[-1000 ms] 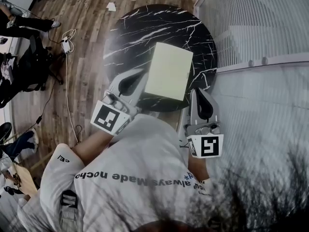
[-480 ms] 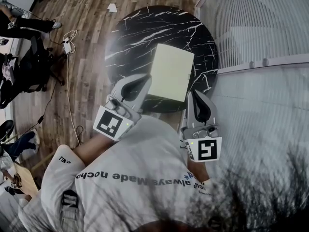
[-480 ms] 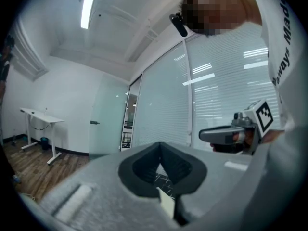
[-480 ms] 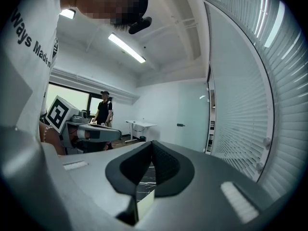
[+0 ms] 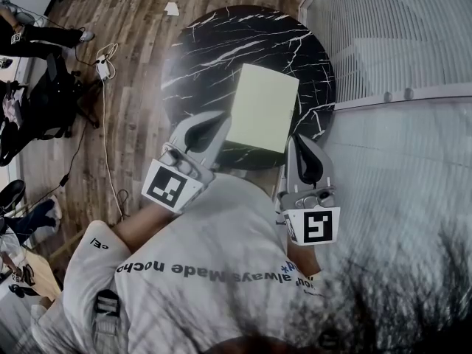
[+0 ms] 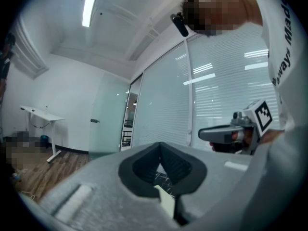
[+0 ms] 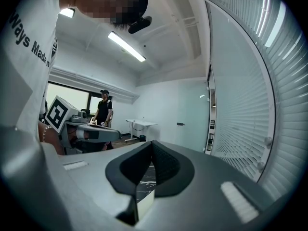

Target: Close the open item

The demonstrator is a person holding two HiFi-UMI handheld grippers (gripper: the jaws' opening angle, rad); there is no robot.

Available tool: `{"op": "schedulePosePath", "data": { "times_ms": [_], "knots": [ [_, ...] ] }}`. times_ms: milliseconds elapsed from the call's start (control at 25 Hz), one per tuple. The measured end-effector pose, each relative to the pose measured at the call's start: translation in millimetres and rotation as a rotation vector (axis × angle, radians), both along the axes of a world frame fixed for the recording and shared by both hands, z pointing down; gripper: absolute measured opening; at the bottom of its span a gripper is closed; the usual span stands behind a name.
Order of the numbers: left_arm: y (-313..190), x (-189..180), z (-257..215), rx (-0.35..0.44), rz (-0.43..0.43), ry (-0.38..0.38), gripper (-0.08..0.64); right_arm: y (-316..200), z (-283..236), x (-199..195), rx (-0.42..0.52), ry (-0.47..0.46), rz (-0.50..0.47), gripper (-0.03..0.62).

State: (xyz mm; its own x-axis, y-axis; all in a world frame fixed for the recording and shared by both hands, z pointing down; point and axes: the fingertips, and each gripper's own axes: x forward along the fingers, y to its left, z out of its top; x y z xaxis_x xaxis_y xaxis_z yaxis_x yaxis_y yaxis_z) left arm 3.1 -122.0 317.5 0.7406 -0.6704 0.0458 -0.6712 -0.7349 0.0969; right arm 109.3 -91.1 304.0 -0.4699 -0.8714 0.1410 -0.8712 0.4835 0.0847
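Note:
A pale yellow-green box (image 5: 262, 108) lies on the round black marble table (image 5: 214, 43), near its front edge, and its top face shows flat. My left gripper (image 5: 220, 118) is level at the box's left side, with its tips close by the near left corner. My right gripper (image 5: 299, 139) is at the box's near right corner. Both pairs of jaws meet at the tips with nothing between them. Through each gripper's jaw window shows a slice of the box (image 6: 166, 202) (image 7: 146, 201). Whether either gripper touches the box is not clear.
A glass wall with blinds (image 5: 391, 43) runs close along the table's right side. Wooden floor (image 5: 133, 65) with a cable and plug (image 5: 102, 68) lies to the left. A seated person's legs (image 5: 37, 39) and chairs are at far left. Another person (image 7: 103, 107) stands beyond.

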Motion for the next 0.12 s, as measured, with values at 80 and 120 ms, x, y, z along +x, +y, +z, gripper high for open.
{"op": "schedulePosePath", "data": {
  "times_ms": [80, 120],
  "knots": [
    [0.2, -2.1, 0.4, 0.0, -0.001, 0.004, 0.003, -0.3, 0.9, -1.9, -0.001, -0.001, -0.001, 0.002],
    [0.3, -3.3, 0.7, 0.001, -0.003, 0.007, 0.003, -0.4, 1.4, -2.9, -0.002, -0.002, -0.001, 0.002]
  ]
}}
